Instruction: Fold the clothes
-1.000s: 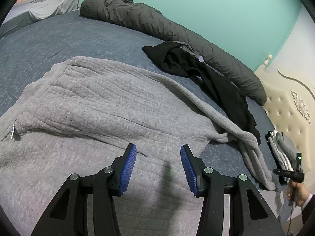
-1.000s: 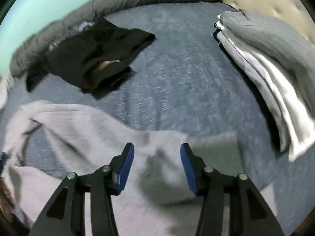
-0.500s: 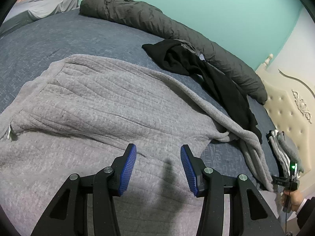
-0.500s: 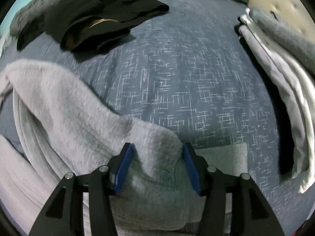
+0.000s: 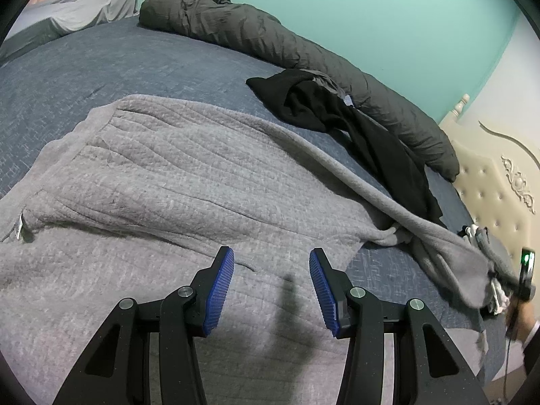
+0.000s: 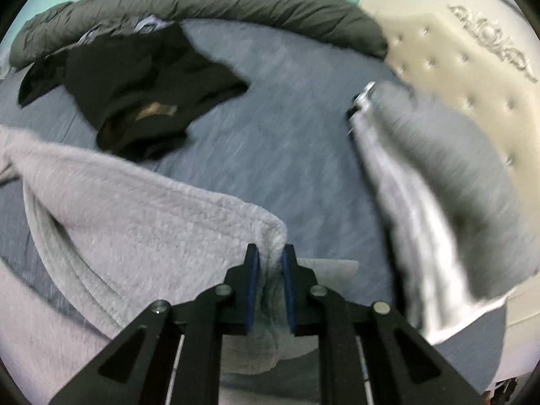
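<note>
A large grey fleece garment (image 5: 175,175) lies spread on the blue bed (image 5: 101,67). One long sleeve runs to the right and is lifted at its end (image 5: 465,270). My left gripper (image 5: 271,266) is open and empty, hovering over the garment's body. My right gripper (image 6: 270,253) is shut on the end of the grey sleeve (image 6: 141,209) and holds it up off the bed. The right gripper also shows at the far right of the left wrist view (image 5: 524,270).
A black garment (image 5: 337,118) lies crumpled beyond the grey one, also in the right wrist view (image 6: 141,91). A dark rolled duvet (image 5: 287,44) runs along the teal wall. Folded grey and white clothes (image 6: 438,185) are stacked by the cream tufted headboard (image 6: 472,50).
My right gripper came down onto the grey sleeve end, closed on it and lifted it, pulling the sleeve out to the right. My left gripper stayed open over the garment.
</note>
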`<move>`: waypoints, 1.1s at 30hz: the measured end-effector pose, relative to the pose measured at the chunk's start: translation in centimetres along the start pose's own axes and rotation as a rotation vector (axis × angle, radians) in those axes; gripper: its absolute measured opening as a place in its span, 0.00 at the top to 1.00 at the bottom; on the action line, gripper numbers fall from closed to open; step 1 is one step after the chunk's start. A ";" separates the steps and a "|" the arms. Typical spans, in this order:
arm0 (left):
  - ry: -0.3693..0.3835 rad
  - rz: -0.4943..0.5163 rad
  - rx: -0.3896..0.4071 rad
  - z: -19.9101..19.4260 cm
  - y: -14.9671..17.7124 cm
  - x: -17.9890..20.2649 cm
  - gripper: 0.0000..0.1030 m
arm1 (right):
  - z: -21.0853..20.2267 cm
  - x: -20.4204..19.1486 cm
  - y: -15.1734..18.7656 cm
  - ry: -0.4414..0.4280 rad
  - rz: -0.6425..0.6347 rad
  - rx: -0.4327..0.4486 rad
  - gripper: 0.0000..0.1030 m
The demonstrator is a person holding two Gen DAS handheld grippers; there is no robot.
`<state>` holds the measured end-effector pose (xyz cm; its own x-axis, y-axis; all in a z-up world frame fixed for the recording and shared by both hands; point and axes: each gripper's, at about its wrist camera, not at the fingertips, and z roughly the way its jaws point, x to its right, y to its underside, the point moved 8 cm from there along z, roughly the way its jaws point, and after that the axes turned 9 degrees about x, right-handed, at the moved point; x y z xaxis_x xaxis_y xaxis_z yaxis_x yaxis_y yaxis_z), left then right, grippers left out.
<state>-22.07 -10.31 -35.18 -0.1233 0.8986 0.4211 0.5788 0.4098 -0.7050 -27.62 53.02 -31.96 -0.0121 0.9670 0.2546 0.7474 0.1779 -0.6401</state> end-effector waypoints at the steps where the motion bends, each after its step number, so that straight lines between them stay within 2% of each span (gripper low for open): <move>1: -0.002 0.000 0.000 0.0 0.0 0.0 0.51 | 0.4 0.1 -1.3 0.015 0.004 0.012 0.88; 7: -0.010 0.003 -0.004 0.1 0.0 -0.3 0.51 | 2.7 1.1 -6.8 0.072 0.022 0.027 0.88; 12: -0.016 0.009 -0.007 0.4 0.0 -0.4 0.51 | 5.7 1.3 -9.8 0.095 0.011 -0.019 0.87; 14: -0.017 0.012 -0.010 0.5 0.0 -0.4 0.51 | 6.6 1.3 -10.7 0.113 -0.002 -0.037 0.78; 17: -0.016 0.013 -0.014 0.7 0.1 -0.3 0.51 | 6.8 2.2 -12.3 0.204 0.036 0.003 0.72; 18: -0.016 0.014 -0.015 0.7 0.1 -0.2 0.51 | 6.7 2.4 -12.6 0.209 0.073 0.014 0.69; 19: -0.016 0.016 -0.015 0.8 0.1 -0.1 0.51 | 6.4 2.4 -12.7 0.190 0.122 0.027 0.67; 21: -0.014 0.021 -0.015 0.8 0.1 0.1 0.51 | 6.0 1.0 -13.1 0.087 0.188 0.067 0.65; 24: -0.014 0.026 -0.014 0.7 0.2 0.2 0.51 | 5.3 -3.5 -12.8 -0.074 0.178 0.098 0.64; 28: -0.018 0.022 -0.008 0.4 0.0 0.0 0.51 | 4.5 -11.6 -12.2 -0.300 0.108 0.109 0.64; 33: -0.022 0.011 -0.001 0.0 -0.4 -0.8 0.51 | 2.6 -21.8 -11.2 -0.499 -0.042 0.099 0.63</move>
<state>-22.19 -11.21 -35.19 -0.1343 0.9062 0.4010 0.5806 0.3999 -0.7092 -37.46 30.40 -32.28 -0.3747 0.9237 -0.0798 0.6734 0.2120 -0.7083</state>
